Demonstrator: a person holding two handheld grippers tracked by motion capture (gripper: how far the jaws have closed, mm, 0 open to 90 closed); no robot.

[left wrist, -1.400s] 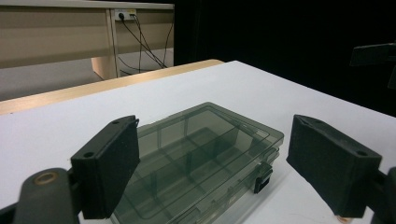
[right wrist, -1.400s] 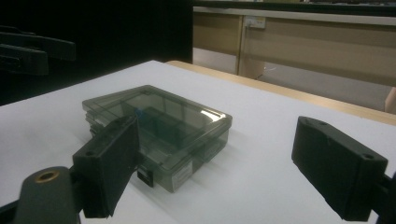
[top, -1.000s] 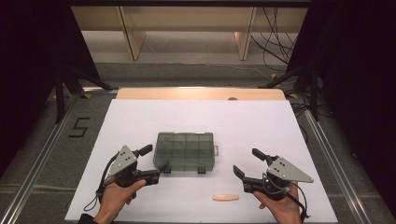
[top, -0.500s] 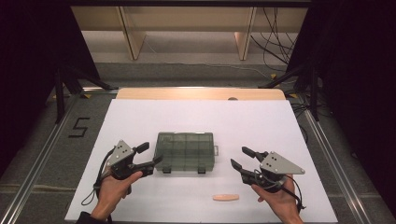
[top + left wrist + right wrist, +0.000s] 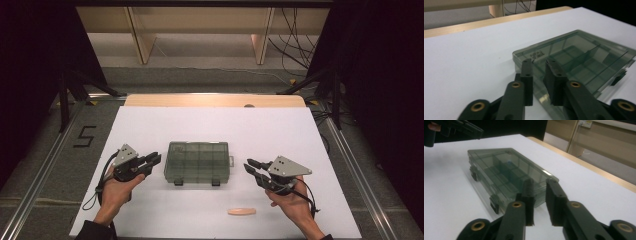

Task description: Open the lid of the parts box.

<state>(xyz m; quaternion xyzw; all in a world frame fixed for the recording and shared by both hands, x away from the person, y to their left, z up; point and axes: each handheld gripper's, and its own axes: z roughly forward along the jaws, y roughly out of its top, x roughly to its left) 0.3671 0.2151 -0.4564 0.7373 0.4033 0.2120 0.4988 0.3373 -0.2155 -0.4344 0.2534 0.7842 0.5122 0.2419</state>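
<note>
The compartment box looks like smoky, see-through plastic, smooth and glossy, with light glinting on its lid and darker opaque plastic latches at its front edge. The counter has a white, matt, paper-like cover, and along the far side a strip of pale wood shows with a smooth finish. The left gripper and the right gripper have fingers of matt black plastic, slightly rough at the inner faces, with brass-coloured metal rivets at the joints. The small peach-coloured stick looks smooth and dull.
</note>
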